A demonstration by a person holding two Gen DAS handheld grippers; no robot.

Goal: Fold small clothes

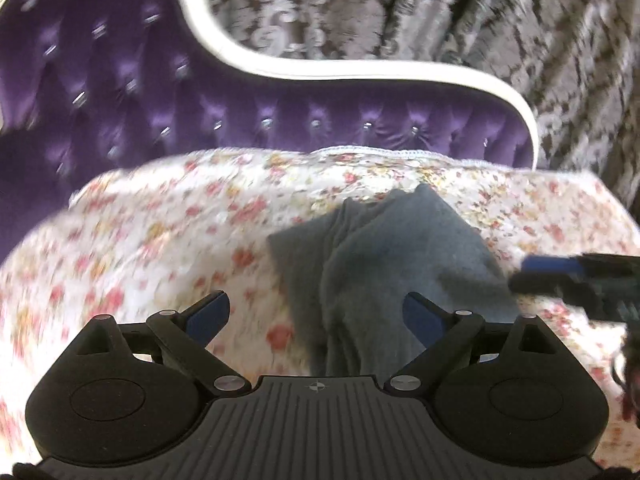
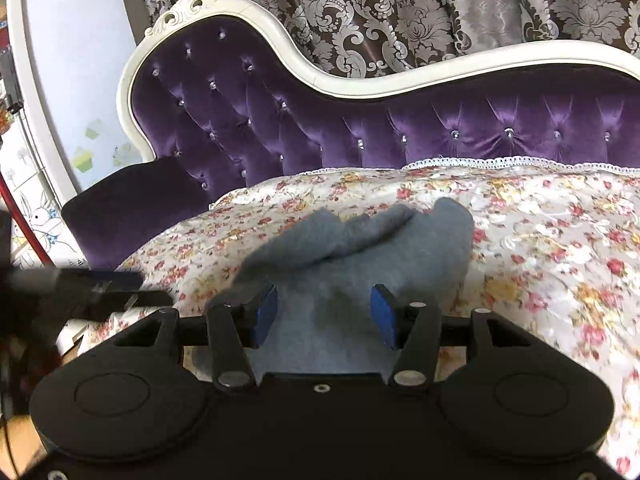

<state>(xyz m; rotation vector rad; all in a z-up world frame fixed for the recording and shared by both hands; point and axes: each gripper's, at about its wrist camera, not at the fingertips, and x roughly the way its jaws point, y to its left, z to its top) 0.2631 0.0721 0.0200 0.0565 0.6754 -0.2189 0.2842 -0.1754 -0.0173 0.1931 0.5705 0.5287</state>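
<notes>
**Letting go of the grey garment on the flowered cover**

Lying bunched on the floral bedspread (image 2: pixel 540 240), the small grey garment (image 2: pixel 360 240) rests near the middle of the seat of a purple tufted sofa (image 2: pixel 320 120), with a patterned curtain (image 2: pixel 400 8) hanging behind. One part of the cloth is lapped over the rest in a soft ridge, so it looks partly folded rather than spread flat, though the fold is loose and uneven.

The right tongs (image 2: pixel 324 314) stand with their blue pads apart, over the near edge of the garment; grey fabric shows in the gap between them, but neither pad presses on it. The left tongs (image 1: pixel 316 316) are likewise wide apart, their right pad over the near left part of the cloth and the left pad over bare bedspread, gripping nothing. Each pair shows at the edge of the other's view, so they flank the garment from either side.

Both sit low and angled down at the cloth, likely because a fold has just been laid and the next grasp must be chosen. A sensible next hold would be the near corners, to carry the lower part up over the ridge.
</notes>
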